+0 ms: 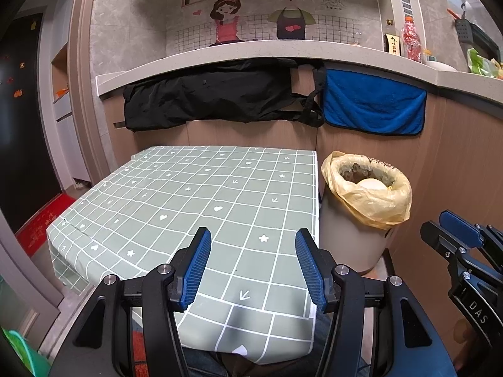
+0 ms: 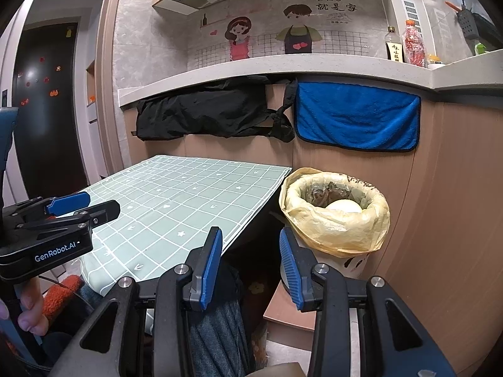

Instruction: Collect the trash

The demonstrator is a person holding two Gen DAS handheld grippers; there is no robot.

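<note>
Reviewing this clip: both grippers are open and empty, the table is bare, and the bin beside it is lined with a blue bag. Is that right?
Not quite. The bag lining the bin is yellow, not blue, as the right wrist view shows; the blue thing is the towel hanging behind. The rest holds: left gripper and right gripper are open and empty, and the table is bare.

- The trash bin [image 1: 355, 242] hides its lower part behind the table [image 1: 188, 194] edge and left gripper [image 1: 253, 267].
- Brown contents beneath the pale round item [image 2: 344, 207] are unidentifiable.
</note>
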